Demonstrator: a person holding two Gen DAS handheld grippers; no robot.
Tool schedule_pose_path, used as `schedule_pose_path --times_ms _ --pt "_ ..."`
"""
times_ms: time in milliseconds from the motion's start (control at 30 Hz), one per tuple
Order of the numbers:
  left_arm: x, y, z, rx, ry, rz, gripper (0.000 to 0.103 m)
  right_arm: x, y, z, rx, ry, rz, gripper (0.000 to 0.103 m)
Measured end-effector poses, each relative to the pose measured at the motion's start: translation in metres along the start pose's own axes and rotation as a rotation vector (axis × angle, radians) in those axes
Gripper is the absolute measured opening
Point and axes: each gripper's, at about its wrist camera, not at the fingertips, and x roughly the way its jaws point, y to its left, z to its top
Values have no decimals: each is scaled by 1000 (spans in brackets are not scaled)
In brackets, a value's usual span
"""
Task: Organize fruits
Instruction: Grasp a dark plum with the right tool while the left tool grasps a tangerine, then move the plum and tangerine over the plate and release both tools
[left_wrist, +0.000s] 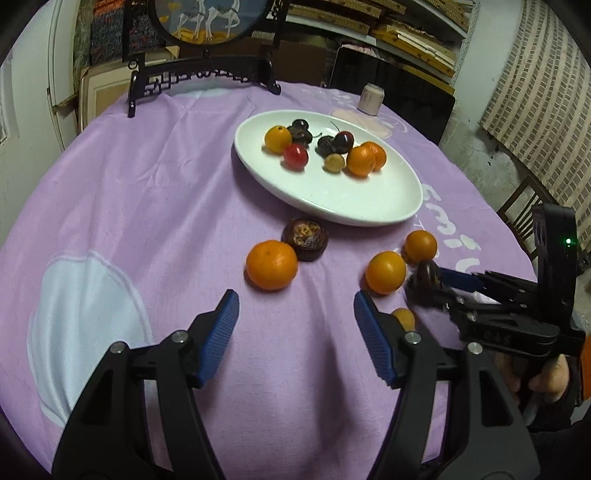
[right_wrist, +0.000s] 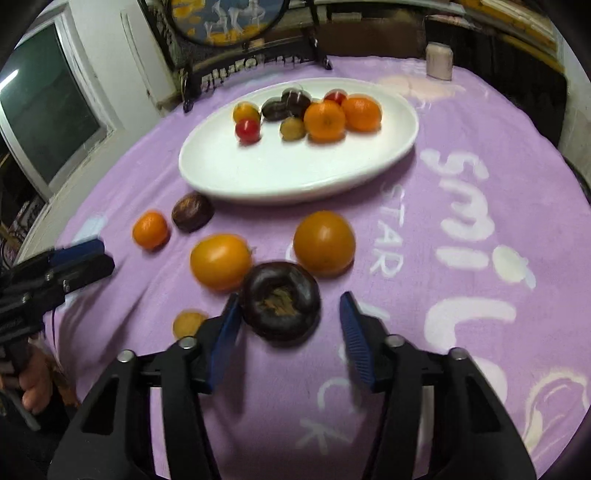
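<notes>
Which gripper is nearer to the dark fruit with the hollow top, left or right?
Right. The right gripper has the dark fruit between its fingers; the left gripper is off to the side.

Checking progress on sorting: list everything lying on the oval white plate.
On the oval white plate: three orange citrus fruits, one red round fruit, one small yellowish fruit, and dark cherry-like fruits. Fruit tucked behind others may be hidden.

A white oval ceramic plate (left_wrist: 332, 199) at upper centre holds small oranges, dark cherries and a red fruit, while three round oranges (left_wrist: 271, 264), a dark brown wrinkled fruit (left_wrist: 306, 238) and another dark ring-shaped one (right_wrist: 280, 299) lie on purple cloth below.
</notes>
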Motion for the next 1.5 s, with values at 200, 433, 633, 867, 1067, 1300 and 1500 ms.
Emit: schedule_pose_path --times_ms 200,433,633,867,1067,1300,1500 --pt "13 -39 7 88 28 -33 66 -18 -14 -7 35 -13 12 42" --pt "52 -80 17 186 81 -1 66 -44 -39 -19 88 -47 8 42" --pt "80 -88 18 197 145 8 39 -44 -50 -25 124 -30 27 42" --pt "70 -88 18 189 133 -27 39 -43 -46 -24 116 -29 44 42" --pt "43 -82 25 182 78 -53 39 -41 -37 -17 86 -17 37 42" --pt "34 -42 92 130 -17 43 39 -48 -18 27 -10 -79 7 42" --pt "76 -35 164 93 -23 69 39 -18 -24 102 -5 -102 -55 42"
